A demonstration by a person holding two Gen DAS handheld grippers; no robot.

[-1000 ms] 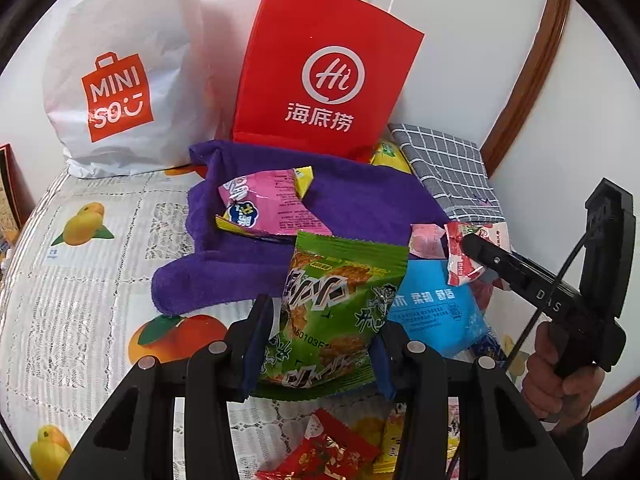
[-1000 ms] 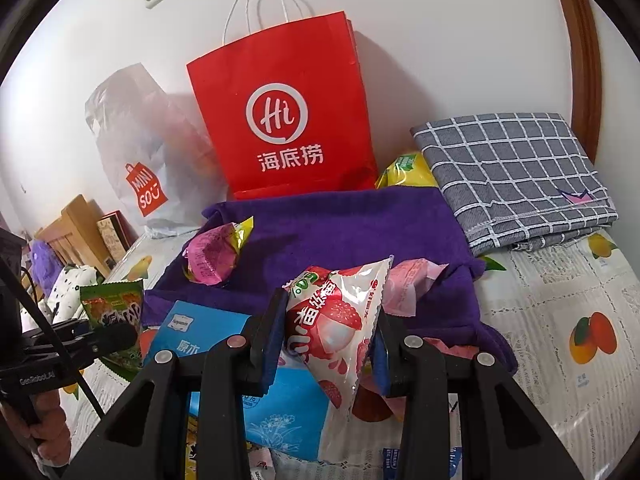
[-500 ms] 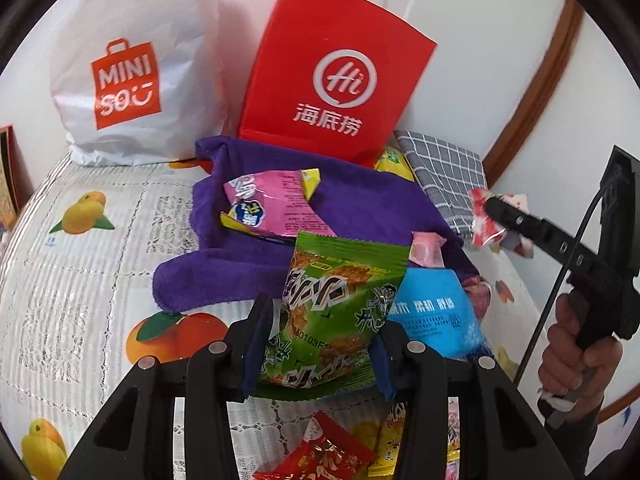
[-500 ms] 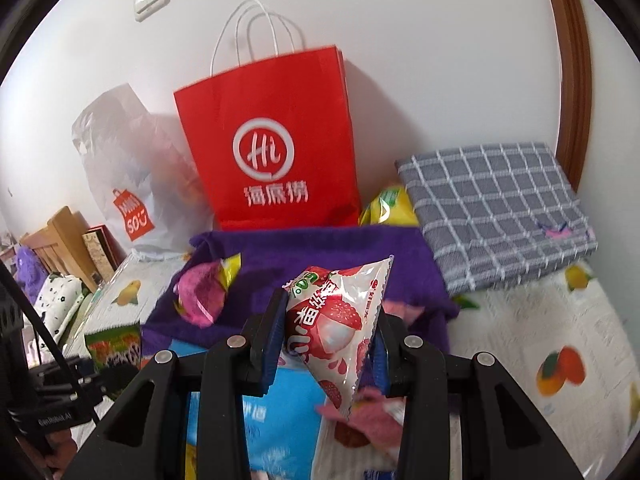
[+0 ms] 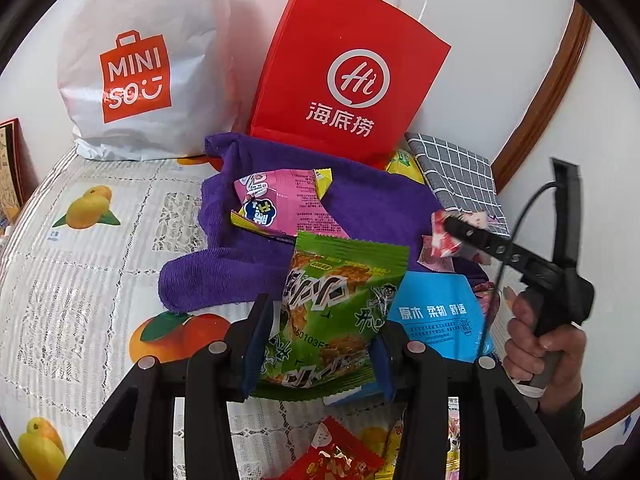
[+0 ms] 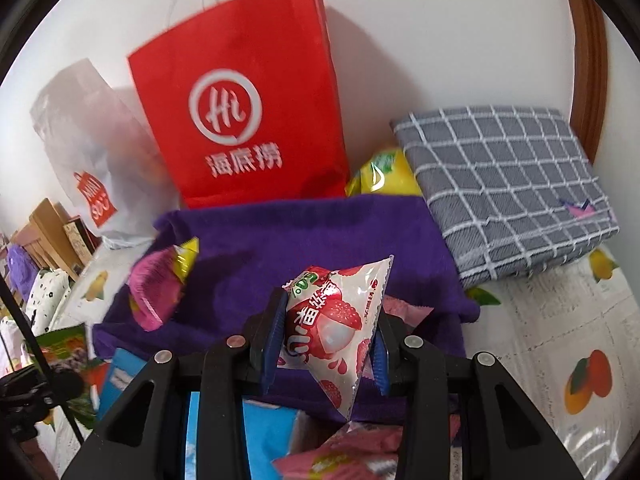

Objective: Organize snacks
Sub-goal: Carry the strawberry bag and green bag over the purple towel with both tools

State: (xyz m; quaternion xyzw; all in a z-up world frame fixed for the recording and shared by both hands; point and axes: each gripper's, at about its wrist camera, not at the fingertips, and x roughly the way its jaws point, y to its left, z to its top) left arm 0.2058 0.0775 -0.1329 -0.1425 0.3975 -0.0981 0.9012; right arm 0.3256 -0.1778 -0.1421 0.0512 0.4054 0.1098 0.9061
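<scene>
My left gripper (image 5: 318, 344) is shut on a green snack packet (image 5: 334, 312) and holds it above the table. My right gripper (image 6: 326, 344) is shut on a red-and-white lychee packet (image 6: 336, 320), held over the purple towel (image 6: 304, 248). The right gripper (image 5: 452, 234) also shows in the left wrist view, above the right part of the purple towel (image 5: 372, 208). A pink snack packet (image 5: 280, 204) lies on the towel. A red paper bag (image 5: 352, 72) stands behind the towel against the wall.
A white MINISO bag (image 5: 140, 64) stands at the back left. A grey checked cloth (image 6: 504, 184) lies at the right, a yellow packet (image 6: 380, 172) beside it. A blue tissue pack (image 5: 436, 316) and several loose snacks lie near the front on the fruit-print tablecloth (image 5: 80, 264).
My right gripper has risen and moved forward with the lychee packet, from beside the blue pack to over the purple towel. The left gripper has stayed almost still with its green packet.
</scene>
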